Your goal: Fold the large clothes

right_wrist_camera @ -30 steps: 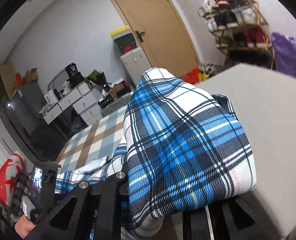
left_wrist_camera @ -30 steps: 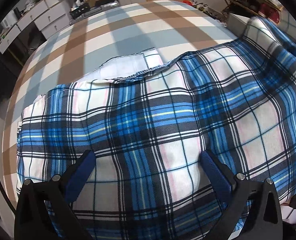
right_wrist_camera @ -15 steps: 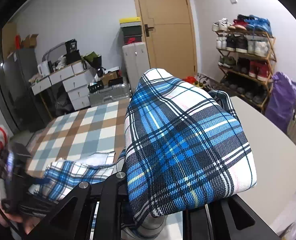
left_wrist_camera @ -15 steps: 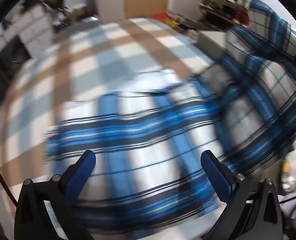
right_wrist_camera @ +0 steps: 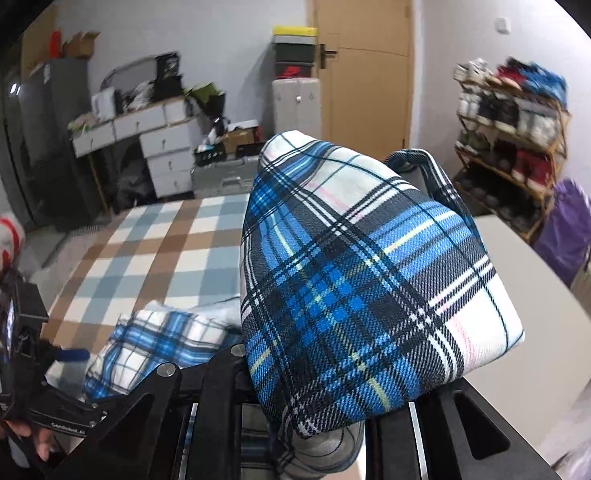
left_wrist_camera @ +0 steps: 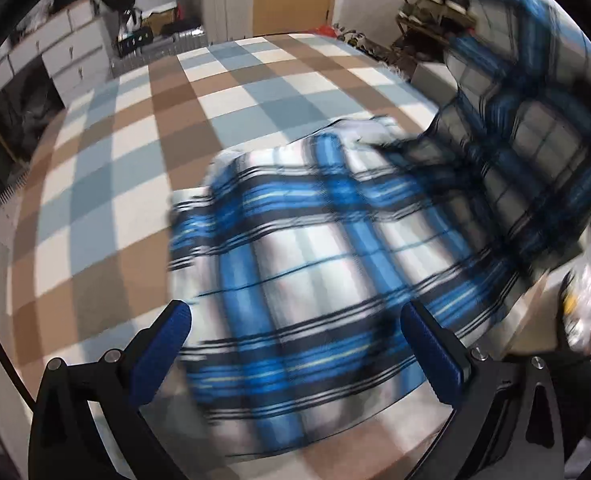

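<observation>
While the right gripper point(right_wrist_camera: 319, 420) clamps the plaid shirt point(right_wrist_camera: 359, 280) mid-fold, the left gripper point(left_wrist_camera: 295, 344), jaws apart, must regrasp the hem at the bed's point(left_wrist_camera: 135, 128) near edge.

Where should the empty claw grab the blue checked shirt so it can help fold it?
Probably the loose near edge of the plaid shirt, lying flat on the checked blanket. The left claw is open above it, so it could come straight down and pinch that edge. The right claw is shut on the lifted far part, so avoid that end.
</observation>
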A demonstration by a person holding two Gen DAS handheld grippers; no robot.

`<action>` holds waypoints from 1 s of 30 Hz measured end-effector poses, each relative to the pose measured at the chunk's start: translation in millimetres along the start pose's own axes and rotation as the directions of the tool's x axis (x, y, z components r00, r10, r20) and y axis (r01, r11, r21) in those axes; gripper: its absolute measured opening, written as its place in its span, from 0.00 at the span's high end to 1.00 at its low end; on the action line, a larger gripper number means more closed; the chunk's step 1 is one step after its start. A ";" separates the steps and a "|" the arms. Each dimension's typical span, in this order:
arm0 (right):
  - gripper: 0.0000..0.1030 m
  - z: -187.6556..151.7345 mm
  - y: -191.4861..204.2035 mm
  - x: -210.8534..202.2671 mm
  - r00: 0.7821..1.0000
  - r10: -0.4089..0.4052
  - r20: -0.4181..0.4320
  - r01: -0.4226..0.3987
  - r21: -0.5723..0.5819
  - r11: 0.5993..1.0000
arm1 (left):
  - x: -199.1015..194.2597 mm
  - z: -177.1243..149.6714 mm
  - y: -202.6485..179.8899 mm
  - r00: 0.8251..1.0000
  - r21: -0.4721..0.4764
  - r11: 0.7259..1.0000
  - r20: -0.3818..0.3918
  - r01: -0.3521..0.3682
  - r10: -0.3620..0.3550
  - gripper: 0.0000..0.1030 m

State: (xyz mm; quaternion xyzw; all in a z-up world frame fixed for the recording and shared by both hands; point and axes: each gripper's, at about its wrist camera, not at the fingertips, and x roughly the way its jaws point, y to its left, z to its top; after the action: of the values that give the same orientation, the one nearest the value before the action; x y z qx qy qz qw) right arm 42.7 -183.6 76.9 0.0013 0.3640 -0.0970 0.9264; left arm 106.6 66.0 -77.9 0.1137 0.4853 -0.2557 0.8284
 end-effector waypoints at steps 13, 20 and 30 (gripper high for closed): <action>0.74 -48.8 139.9 67.1 0.930 0.287 -0.230 -0.335 -0.211 0.918 | -31.1 -50.4 82.1 0.971 -0.168 0.956 0.023 0.239 -0.239 0.01; 0.11 -86.6 152.5 75.1 0.791 0.552 -0.263 -0.604 -0.189 0.774 | -28.1 -71.8 121.4 0.919 -0.376 0.840 0.114 0.391 -0.376 0.01; 0.00 -77.0 103.0 74.5 0.393 0.906 -0.157 -0.888 0.191 0.418 | -87.3 -10.9 70.2 0.840 -0.252 0.807 0.270 0.534 -0.471 0.01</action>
State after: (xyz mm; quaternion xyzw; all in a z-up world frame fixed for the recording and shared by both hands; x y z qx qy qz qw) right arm 62.8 -90.3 -36.9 0.2436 0.4090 0.4039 0.7812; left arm 101.2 157.3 -12.3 -0.1796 0.4493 -0.3952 0.7809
